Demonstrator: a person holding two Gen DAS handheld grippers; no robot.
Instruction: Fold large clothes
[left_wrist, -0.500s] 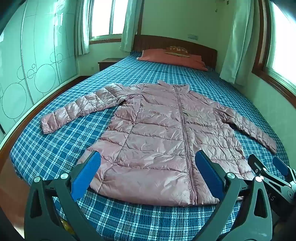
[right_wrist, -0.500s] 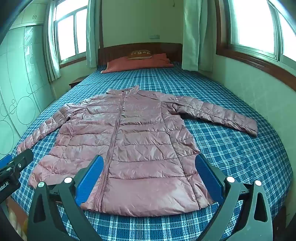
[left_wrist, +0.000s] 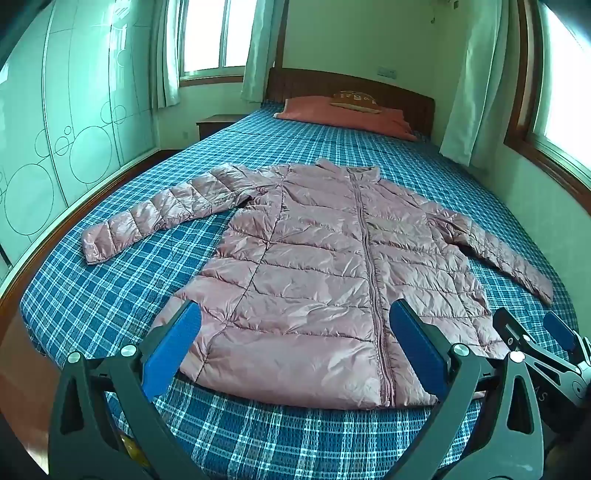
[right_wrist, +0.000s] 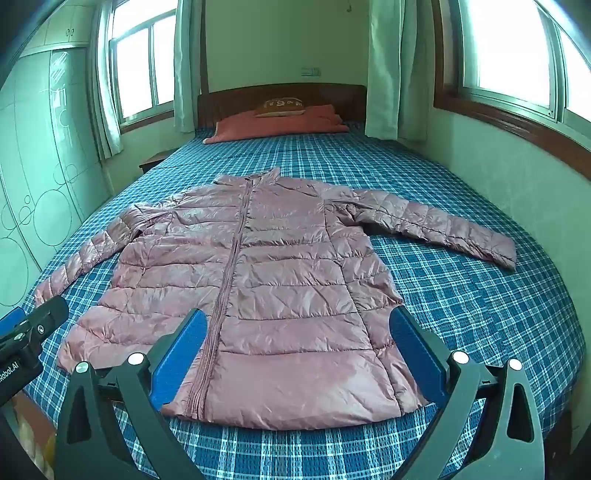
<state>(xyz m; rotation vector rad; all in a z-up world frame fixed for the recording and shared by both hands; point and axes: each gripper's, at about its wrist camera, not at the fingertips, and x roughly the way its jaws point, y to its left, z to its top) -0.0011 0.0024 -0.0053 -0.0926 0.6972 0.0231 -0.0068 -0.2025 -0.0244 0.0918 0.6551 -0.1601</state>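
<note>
A shiny pink quilted jacket (left_wrist: 317, 266) (right_wrist: 258, 280) lies flat and zipped on the bed, collar toward the headboard, both sleeves spread out to the sides. My left gripper (left_wrist: 295, 332) hovers wide open over the hem near the bed's foot, nothing between its blue pads. My right gripper (right_wrist: 299, 336) is open too, above the hem's right half, holding nothing. In the left wrist view the right gripper (left_wrist: 532, 332) shows at the right edge. The left gripper's finger (right_wrist: 40, 317) shows at the left edge of the right wrist view.
The bed (left_wrist: 110, 295) has a blue plaid cover, with red pillows (left_wrist: 347, 114) at a dark wooden headboard (right_wrist: 280, 96). A pale wardrobe (left_wrist: 55, 129) runs along the left, a wall with windows (right_wrist: 509, 48) and curtains on the right. A nightstand (left_wrist: 214, 123) stands far left.
</note>
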